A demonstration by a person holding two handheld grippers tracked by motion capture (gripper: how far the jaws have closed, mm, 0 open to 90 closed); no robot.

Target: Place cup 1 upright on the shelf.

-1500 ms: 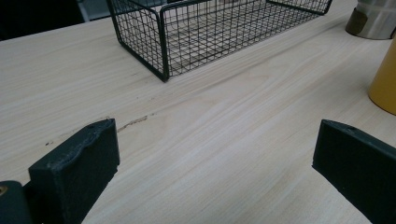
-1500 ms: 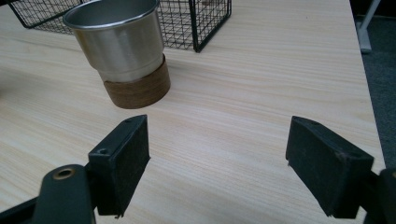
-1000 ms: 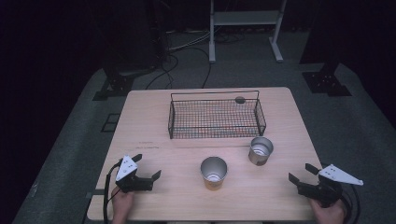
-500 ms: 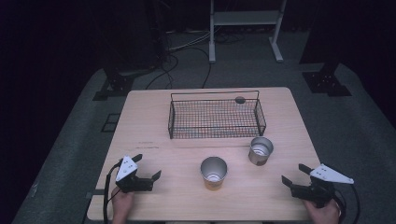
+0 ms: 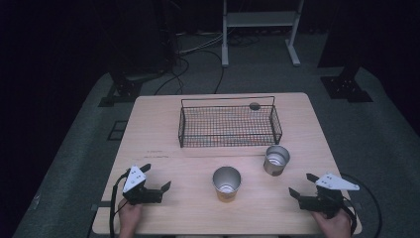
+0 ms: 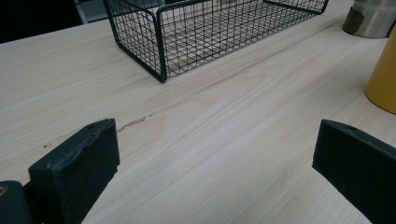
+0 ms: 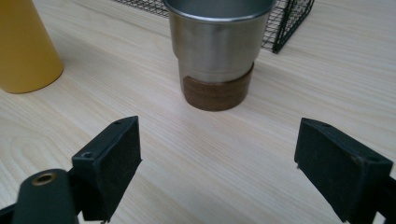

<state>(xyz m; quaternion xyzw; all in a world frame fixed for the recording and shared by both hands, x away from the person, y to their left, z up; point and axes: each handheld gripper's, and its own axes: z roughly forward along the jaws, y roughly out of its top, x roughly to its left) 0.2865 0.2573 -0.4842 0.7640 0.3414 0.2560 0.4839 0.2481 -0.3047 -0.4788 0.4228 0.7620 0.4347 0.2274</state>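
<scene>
My right gripper (image 5: 303, 185) stood wide open and empty, jaws aimed at the steel cup (image 5: 276, 159) with its brown base, upright at about eleven o'clock from it, apart. My left gripper (image 5: 156, 177) was open too, over bare table (image 5: 163, 144). The yellow cup (image 5: 227, 183) stood between them, the wire basket (image 5: 229, 126) beyond at twelve.

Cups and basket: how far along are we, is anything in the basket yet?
Nothing looks done: the wire basket holds neither cup. The steel cup and the yellow cup both stand upright on the table in front of it. In hand: the right tool is open and lined up on the steel cup, not touching. The left tool is open, holding nothing. Presumably both cups are left.
</scene>
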